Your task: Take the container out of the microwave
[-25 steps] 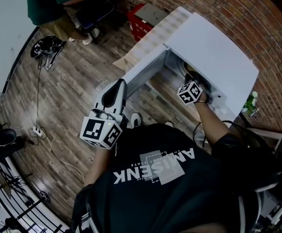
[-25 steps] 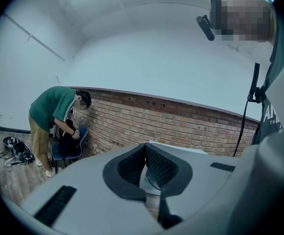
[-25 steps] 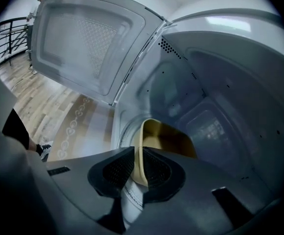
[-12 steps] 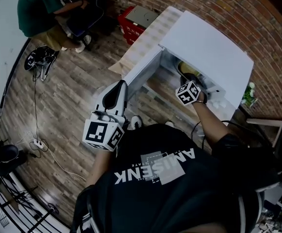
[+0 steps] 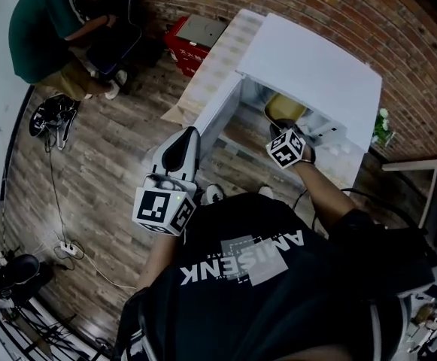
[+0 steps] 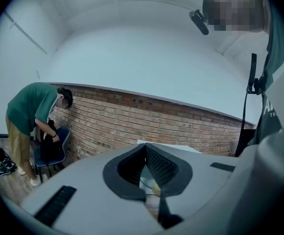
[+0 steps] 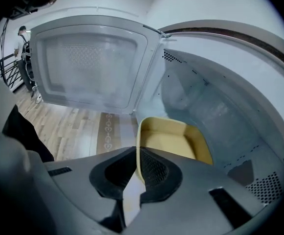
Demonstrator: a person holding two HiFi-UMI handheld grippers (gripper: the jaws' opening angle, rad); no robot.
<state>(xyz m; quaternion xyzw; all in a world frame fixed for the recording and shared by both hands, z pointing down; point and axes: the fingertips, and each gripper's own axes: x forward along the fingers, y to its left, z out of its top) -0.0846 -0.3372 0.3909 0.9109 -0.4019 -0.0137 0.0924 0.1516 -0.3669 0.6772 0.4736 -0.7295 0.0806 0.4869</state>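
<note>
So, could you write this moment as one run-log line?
right tool: jaws just been closing, shut on yellow container rim | place: at microwave mouth | door: open | left tool: shut, empty
</note>
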